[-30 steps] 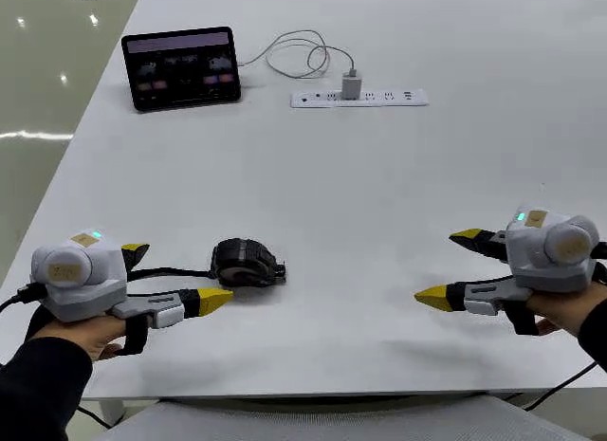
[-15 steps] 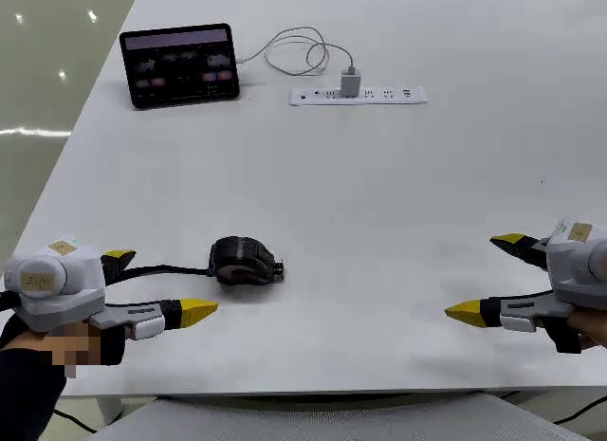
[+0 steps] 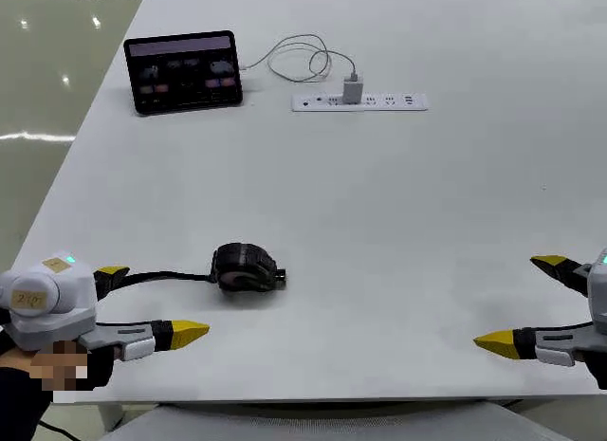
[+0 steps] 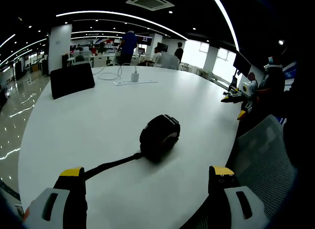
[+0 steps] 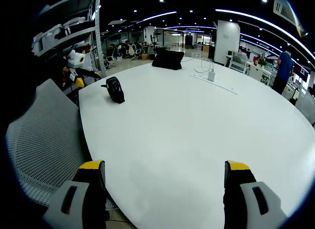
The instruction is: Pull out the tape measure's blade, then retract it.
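Head view, round black tape measure (image 3: 245, 267), smooth white table (image 3: 379, 223)

No legible text — sticker (image 3: 30, 300) on left gripper (image 3: 154, 301) and tablet screen (image 3: 183, 69) too blurred

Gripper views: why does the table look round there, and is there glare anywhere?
Left and right gripper views: the fisheye lens bends the table into a round shape; head view: its edges run straight, bright glare streaks the floor, and the tape measure looks sharp.
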Demonstrator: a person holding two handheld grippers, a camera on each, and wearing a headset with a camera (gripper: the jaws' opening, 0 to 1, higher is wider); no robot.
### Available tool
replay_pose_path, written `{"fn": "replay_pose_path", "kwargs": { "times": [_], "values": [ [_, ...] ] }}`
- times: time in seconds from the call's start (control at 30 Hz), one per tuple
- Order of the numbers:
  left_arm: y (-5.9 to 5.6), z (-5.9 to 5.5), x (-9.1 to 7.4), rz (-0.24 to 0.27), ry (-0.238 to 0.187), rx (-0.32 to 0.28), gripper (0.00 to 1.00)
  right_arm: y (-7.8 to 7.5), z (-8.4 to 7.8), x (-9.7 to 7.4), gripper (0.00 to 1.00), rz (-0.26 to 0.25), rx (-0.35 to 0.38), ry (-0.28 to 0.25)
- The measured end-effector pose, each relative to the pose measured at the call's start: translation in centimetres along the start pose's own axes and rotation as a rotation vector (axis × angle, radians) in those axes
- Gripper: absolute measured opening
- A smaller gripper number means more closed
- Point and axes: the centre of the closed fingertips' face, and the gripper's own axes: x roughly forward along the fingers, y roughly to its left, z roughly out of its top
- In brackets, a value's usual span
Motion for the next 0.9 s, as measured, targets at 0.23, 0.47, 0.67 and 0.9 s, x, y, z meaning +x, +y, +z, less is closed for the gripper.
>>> {"fn": "replay_pose_path", "kwargs": {
  "times": [0.23,0.47,0.67,0.9],
  "values": [
    [0.3,0.2,-0.5,0.008,-0.006,-0.001,1.0,-0.1,-0.5,-0.3,1.0,0.002,-0.01,0.016],
    [0.3,0.3,-0.5,0.005,0.001,-0.022,1.0,0.2,-0.8,-0.1,1.0,0.008,-0.005,0.023],
    [0.0,0.1,-0.3,-0.005,0.017,-0.02,1.0,0.2,-1.0,0.0,1.0,0.007,0.005,0.026],
    [-0.2,-0.1,-0.1,-0.011,0.025,-0.02,1.0,0.4,-1.4,-0.1,1.0,0.008,0.008,0.034]
  ]
}}
